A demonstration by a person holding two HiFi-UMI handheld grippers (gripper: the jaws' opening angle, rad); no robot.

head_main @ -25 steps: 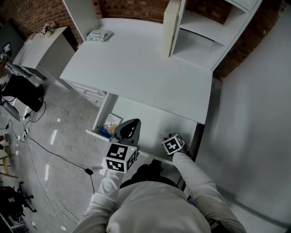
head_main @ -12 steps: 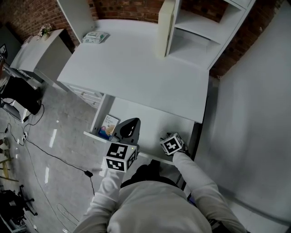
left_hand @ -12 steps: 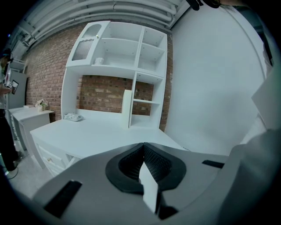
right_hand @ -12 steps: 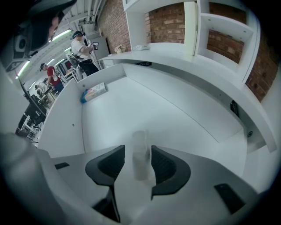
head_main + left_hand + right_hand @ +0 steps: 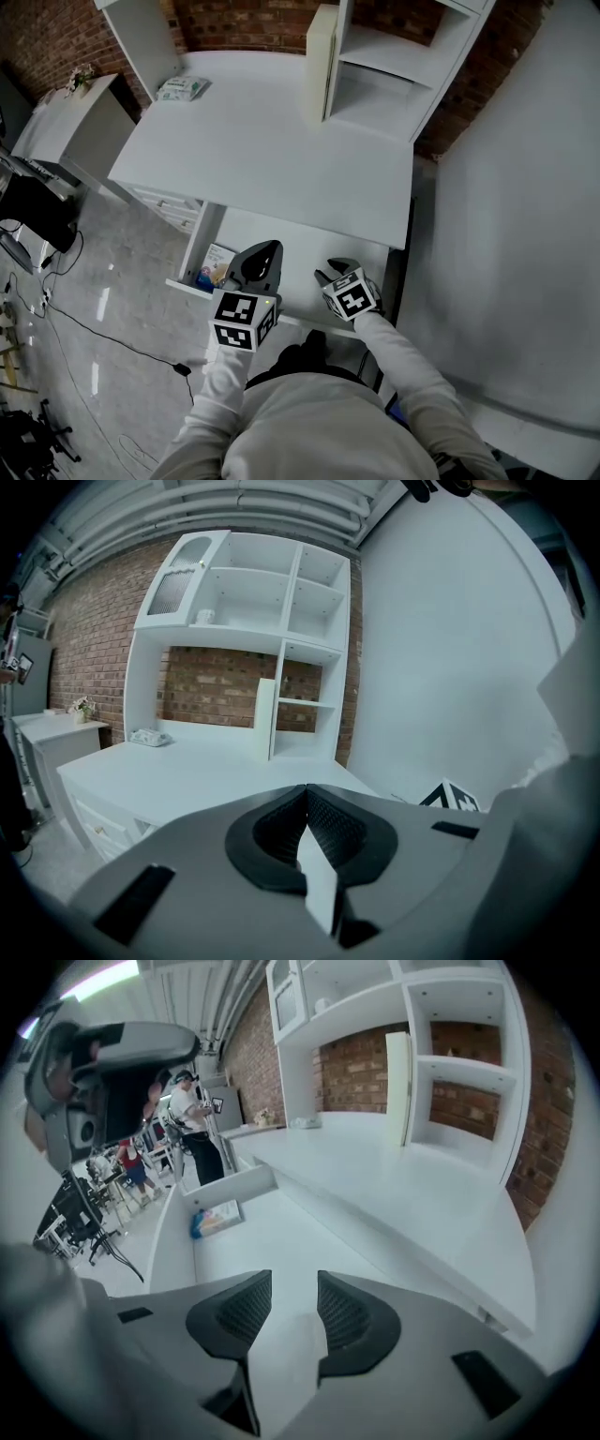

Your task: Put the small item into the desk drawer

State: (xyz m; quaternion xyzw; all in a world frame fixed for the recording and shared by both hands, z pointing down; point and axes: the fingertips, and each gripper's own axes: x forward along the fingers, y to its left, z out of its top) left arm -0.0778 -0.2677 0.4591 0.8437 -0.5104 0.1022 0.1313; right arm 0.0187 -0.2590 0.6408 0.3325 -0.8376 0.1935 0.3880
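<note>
A person stands at an open drawer (image 5: 292, 246) pulled out beneath the front edge of a white tabletop (image 5: 262, 141), a gripper in each hand. The item (image 5: 217, 262), a small colourful packet, lies flat at the drawer's far left end, just beside its side wall; the rest of the drawer floor is bare. The right gripper (image 5: 330, 271) hangs over the drawer's right part, near the right side wall, tilted down; its jaws stand apart with nothing between them and have just been closing a little. The left gripper (image 5: 262, 258) hovers over the drawer's front edge, right of the item, jaws pressed together and empty. On the tabletop, a pack (image 5: 183, 89) sits at the back left corner and a shelf unit (image 5: 375, 66) at the back right, leaving the middle bare. A pale wall (image 5: 506, 234) stands near the desk's right side.
</note>
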